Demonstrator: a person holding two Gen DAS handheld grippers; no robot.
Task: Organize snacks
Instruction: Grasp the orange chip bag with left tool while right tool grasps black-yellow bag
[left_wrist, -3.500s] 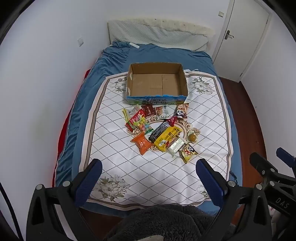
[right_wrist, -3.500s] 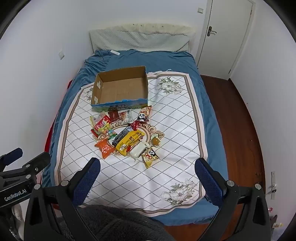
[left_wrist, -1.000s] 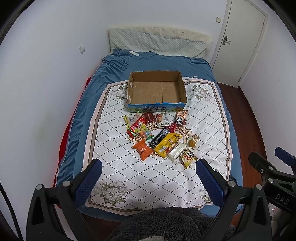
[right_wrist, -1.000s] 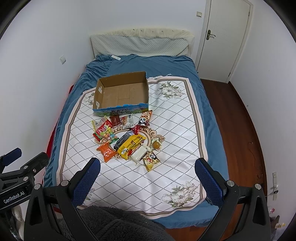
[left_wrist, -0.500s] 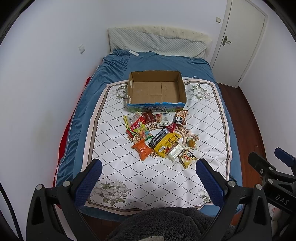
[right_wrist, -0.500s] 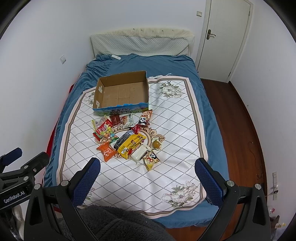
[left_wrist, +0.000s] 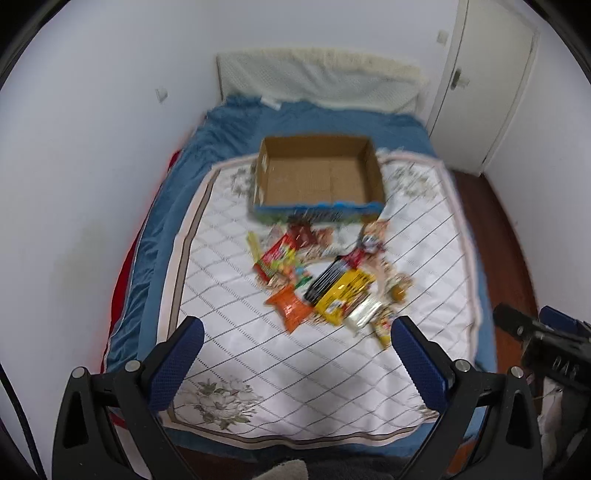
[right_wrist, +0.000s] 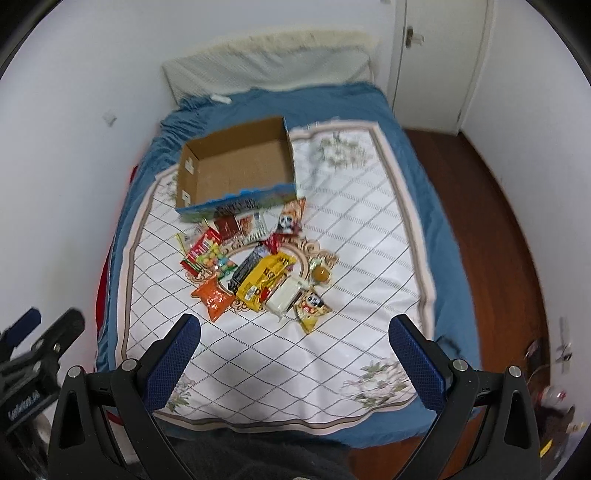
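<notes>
An open, empty cardboard box (left_wrist: 317, 177) (right_wrist: 236, 166) sits on a white patterned cloth on the bed. Just in front of it lies a pile of snack packets (left_wrist: 325, 280) (right_wrist: 258, 266): an orange bag (right_wrist: 213, 293), a yellow pack (right_wrist: 264, 280), a white bar (right_wrist: 283, 298), panda packets (right_wrist: 312, 305). My left gripper (left_wrist: 295, 347) is open and empty, high above the bed's near end. My right gripper (right_wrist: 295, 343) is open and empty, likewise well short of the snacks.
The bed (right_wrist: 406, 155) has blue bedding and a white headboard cushion (left_wrist: 314, 81) against the far wall. A white wall runs along the left. A white door (right_wrist: 439, 62) and brown wooden floor (right_wrist: 491, 221) lie to the right.
Both grippers have moved forward and down towards the bed; the snacks and box look larger. The right view has tilted. Both views are motion-blurred.
</notes>
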